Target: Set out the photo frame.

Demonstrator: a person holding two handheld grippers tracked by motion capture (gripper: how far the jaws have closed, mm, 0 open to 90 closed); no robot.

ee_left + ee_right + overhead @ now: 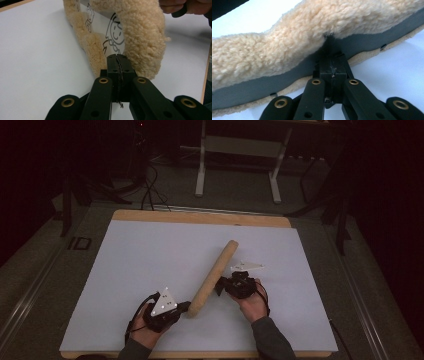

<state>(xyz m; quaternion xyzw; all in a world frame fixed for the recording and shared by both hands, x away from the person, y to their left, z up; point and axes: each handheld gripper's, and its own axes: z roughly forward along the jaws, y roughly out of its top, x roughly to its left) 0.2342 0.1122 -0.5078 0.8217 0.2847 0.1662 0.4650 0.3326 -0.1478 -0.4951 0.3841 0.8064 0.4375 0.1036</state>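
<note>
Our left gripper (183, 307) pinches the fleece cover's (214, 277) near end; our right gripper (220, 286) pinches its side edge, mid-bench (150, 255).

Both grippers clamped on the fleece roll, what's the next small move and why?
Probably lift both hands together a little. The left gripper pinches the near end of the fleece roll and the right gripper pinches its side edge, so it should rise evenly off the white table.

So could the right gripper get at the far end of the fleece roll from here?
Probably not without letting go: the right gripper is shut on the fleece roll near mid-length, though bare white table surrounds the far end.
</note>
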